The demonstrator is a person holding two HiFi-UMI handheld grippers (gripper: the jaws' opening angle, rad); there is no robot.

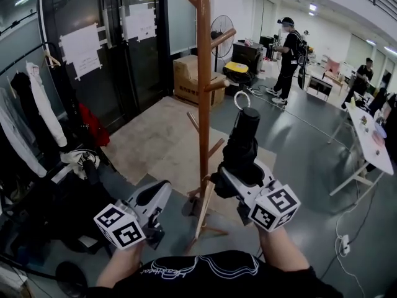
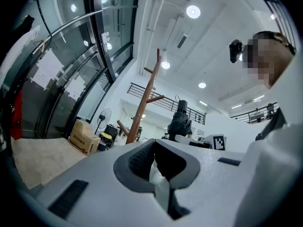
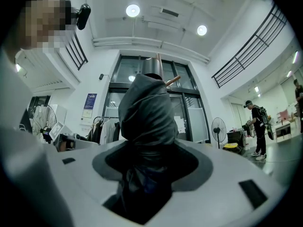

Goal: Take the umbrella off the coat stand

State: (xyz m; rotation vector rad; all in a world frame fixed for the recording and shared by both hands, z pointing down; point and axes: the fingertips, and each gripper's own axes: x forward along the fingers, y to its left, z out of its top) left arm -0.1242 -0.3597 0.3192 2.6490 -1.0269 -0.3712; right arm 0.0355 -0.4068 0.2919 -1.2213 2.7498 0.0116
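Note:
A folded black umbrella (image 1: 245, 146) with a metal ring at its top stands upright just right of the wooden coat stand (image 1: 204, 73), apart from its pegs. My right gripper (image 1: 239, 180) is shut on the umbrella's lower body. In the right gripper view the umbrella (image 3: 147, 112) fills the space between the jaws of the right gripper (image 3: 147, 167), and the stand's top shows behind it. My left gripper (image 1: 158, 196) hangs low to the left of the stand's foot, jaws together and empty. The left gripper view shows its jaws (image 2: 154, 150), the stand (image 2: 142, 103) and the umbrella (image 2: 180, 122) beyond.
A cardboard box (image 1: 192, 79) and a floor fan (image 1: 222, 33) stand behind the coat stand. Hanging clothes (image 1: 37, 104) and glass doors line the left. A person (image 1: 286, 58) stands at the back; a white table (image 1: 372, 151) runs along the right. A beige rug (image 1: 155, 141) lies under the stand.

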